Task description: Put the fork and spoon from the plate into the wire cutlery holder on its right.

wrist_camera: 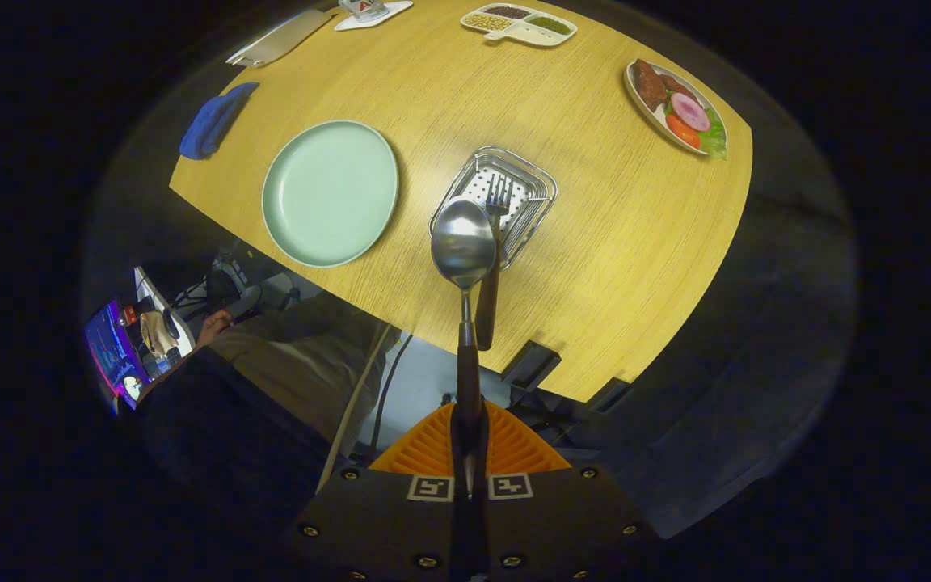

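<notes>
The jaws of the handheld gripper [469, 453] are clamped together on the dark handle of a spoon [463, 242], its orange ribbed fingers [425, 449] pressing from both sides, and they hold it high above a yellow wooden worktop [635, 242]. The spoon points straight ahead of the fingers, its polished bowl hanging over the near rim of the wire cutlery holder [542, 190].

The fork [491, 259] is already delivered: its tines rest inside the holder on the perforated base, while its dark handle sticks out over the near rim towards the gripper, just beside the spoon's shaft. The pale green plate [330, 192], to the left of the holder, lies bare, with neither utensil on it.

By this showing the task is more than half done. One utensil is in place, the other lifted clear of the plate and carried across to the holder. What remains, it appears, is to lower the spoon into the basket next to the fork and release it.

Elsewhere on the worktop sit a blue cloth [215, 121] at the far left edge, a divided tray of beans [520, 23] and a dish of food [676, 105], all well apart from the holder.
</notes>
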{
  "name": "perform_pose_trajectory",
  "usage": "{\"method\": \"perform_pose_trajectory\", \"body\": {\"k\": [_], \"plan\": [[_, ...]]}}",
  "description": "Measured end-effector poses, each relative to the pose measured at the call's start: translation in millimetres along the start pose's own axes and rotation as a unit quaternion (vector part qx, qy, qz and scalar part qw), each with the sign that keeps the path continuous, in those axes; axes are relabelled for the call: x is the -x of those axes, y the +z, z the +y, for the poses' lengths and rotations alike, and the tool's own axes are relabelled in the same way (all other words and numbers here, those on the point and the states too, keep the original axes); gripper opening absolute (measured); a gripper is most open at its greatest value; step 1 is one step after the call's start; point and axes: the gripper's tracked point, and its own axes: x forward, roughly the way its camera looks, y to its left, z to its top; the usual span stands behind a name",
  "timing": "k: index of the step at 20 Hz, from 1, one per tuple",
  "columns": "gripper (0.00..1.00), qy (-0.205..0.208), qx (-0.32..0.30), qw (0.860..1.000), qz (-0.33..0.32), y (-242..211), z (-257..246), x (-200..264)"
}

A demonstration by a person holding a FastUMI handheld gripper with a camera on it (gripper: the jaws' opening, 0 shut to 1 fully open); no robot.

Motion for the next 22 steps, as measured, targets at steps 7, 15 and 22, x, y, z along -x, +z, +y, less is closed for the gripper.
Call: {"method": "perform_pose_trajectory", "body": {"k": [7, 15, 22], "plan": [[0.01, -0.028, 0.022, 0.997, 0.066, 31, -27, -9], [0.04, -0.051, 0.046, 0.991, 0.113, 71, -32, -27], [0.13, -0.046, 0.043, 0.993, 0.099, 85, -23, -28]]}}
